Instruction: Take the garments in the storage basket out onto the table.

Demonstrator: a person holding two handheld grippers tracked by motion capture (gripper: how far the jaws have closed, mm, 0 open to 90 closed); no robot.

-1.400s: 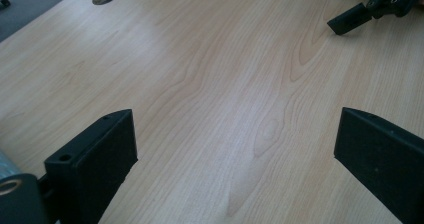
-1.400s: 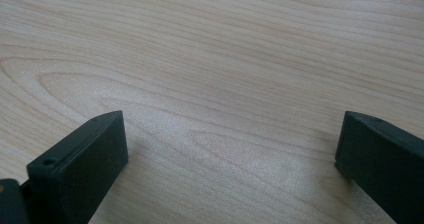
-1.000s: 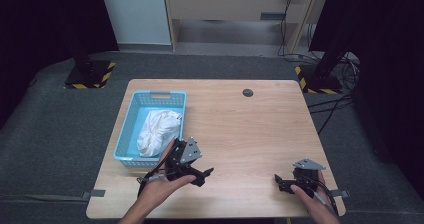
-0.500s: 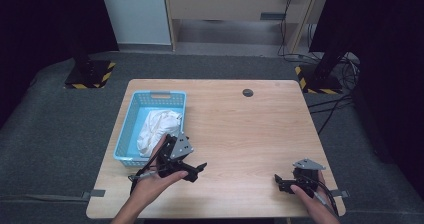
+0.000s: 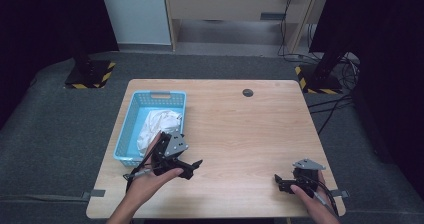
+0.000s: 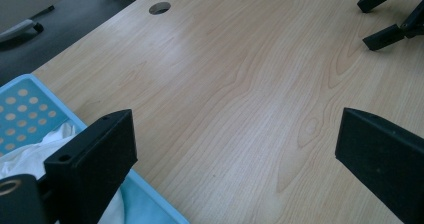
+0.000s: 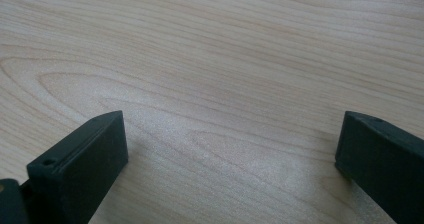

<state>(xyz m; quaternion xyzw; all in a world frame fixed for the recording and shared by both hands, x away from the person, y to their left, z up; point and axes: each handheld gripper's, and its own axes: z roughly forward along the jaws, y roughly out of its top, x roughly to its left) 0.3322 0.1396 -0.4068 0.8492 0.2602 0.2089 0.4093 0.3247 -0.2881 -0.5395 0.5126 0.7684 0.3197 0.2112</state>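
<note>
A light blue perforated basket (image 5: 159,93) sits at the table's left with a crumpled white cloth (image 5: 157,126) inside. My left gripper (image 5: 192,168) hovers just off the basket's near right corner, open, with nothing between its jaws. In the left gripper view the jaws (image 6: 235,129) stand wide apart over bare wood, with the basket's corner (image 6: 30,109) and the cloth (image 6: 20,159) at lower left. My right gripper (image 5: 279,182) rests near the front right edge, open and empty. Its own view shows the jaws (image 7: 232,129) spread over plain wood grain.
A round cable hole (image 5: 247,92) marks the far middle of the wooden table (image 5: 240,129). The right gripper (image 6: 375,21) appears at the top right of the left gripper view. Grey carpet surrounds the table, with stand bases and cables behind.
My left gripper has drifted a little to the left, closer to the basket's corner, staying open. The right gripper has not moved.
</note>
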